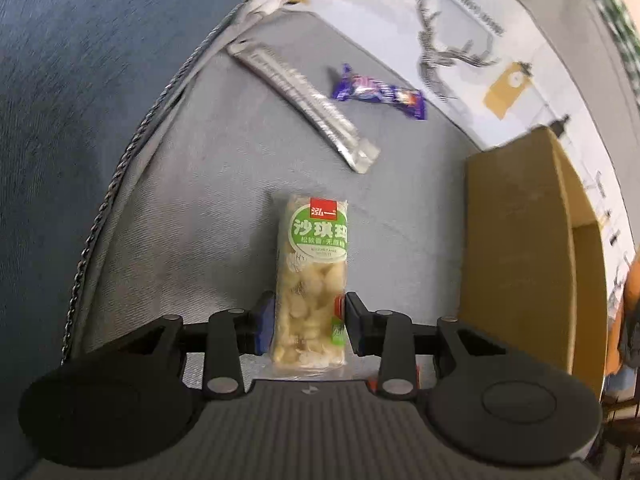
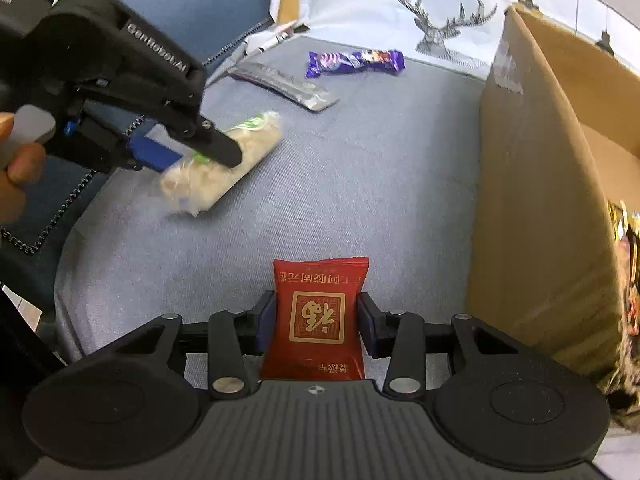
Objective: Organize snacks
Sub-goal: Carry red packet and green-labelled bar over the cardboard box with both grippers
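Grey-blue fabric (image 2: 360, 168) covers the cushion where the snacks lie, and a cardboard box (image 2: 552, 184) stands open at its right edge, the likely home for them. The left gripper (image 1: 308, 322) has its jaws closed on a clear-wrapped rice cake bar (image 1: 314, 276) with a green label, pads pressing its long sides near the lower end; from the right wrist view that bar looks lifted off the fabric and slightly tilted. The right gripper (image 2: 318, 322) likewise clamps a red sachet (image 2: 318, 312) by its two side edges, held flat between the jaws. A purple candy bar (image 2: 354, 62) and a silver stick pack (image 2: 286, 84) lie loose farther back, near each other but apart, close to a white printed sheet (image 2: 400, 4). To do this step well, I would carry each packet over the box rim before letting go, one hand at a time so the two tools do not cross. The bar is gripped low, so its free end may swing; keeping it level and moving slowly should stop it slipping. The sachet is thin and slick, so a firm, steady squeeze seems wise until it is well inside the box.
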Demonstrator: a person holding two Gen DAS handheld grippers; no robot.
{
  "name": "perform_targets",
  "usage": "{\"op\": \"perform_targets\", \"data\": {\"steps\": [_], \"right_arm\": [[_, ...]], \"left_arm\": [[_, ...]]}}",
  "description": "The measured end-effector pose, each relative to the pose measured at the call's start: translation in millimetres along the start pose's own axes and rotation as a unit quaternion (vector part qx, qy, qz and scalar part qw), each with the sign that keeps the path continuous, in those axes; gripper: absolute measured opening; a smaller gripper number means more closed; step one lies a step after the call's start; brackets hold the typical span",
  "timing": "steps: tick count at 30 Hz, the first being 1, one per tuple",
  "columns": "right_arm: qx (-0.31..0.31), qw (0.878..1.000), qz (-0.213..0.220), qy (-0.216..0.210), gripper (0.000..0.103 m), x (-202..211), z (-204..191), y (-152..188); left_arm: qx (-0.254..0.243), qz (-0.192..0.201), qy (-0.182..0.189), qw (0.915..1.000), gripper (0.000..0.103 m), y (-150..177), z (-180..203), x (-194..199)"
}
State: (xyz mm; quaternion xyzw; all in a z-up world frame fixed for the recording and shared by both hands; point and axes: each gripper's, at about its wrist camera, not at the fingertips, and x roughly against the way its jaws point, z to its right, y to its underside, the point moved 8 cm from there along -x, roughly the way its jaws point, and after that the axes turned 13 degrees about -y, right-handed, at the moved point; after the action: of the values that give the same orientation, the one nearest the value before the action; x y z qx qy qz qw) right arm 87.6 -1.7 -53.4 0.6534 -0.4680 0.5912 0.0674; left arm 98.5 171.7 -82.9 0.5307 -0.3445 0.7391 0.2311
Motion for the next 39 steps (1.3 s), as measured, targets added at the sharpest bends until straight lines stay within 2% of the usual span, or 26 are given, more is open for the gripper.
{"op": "perform_targets", "data": {"steps": [3, 6, 12, 26, 35, 39], "right_arm": [[-0.008, 1.000, -0.013, 0.001, 0.045, -5, 2, 4], [-0.004, 1.000, -0.014, 0.002, 0.048, -6, 1, 4], [0.000, 1.000, -0.016, 0.006, 0.049, -6, 0, 4], [0.004, 1.000, -0.018, 0.012, 0.051, -8, -1, 4], [0.006, 1.000, -0.018, 0.012, 0.051, -7, -1, 5], [0.009, 1.000, -0.017, 0.014, 0.047, -7, -1, 5]], "left_arm": [[0.009, -0.002, -0.009, 0.9999, 0.042, -3, 1, -5], [-0.007, 0.004, -0.023, 0.9997, 0.050, -6, 5, -9], [-0.035, 0.013, -0.046, 0.9982, 0.050, -6, 12, -12], [-0.037, 0.013, -0.050, 0.9979, 0.059, -5, 12, -13], [-0.048, 0.010, -0.062, 0.9969, 0.059, -3, 15, -19], [-0.056, 0.011, -0.068, 0.9960, 0.059, -3, 16, -21]]}}
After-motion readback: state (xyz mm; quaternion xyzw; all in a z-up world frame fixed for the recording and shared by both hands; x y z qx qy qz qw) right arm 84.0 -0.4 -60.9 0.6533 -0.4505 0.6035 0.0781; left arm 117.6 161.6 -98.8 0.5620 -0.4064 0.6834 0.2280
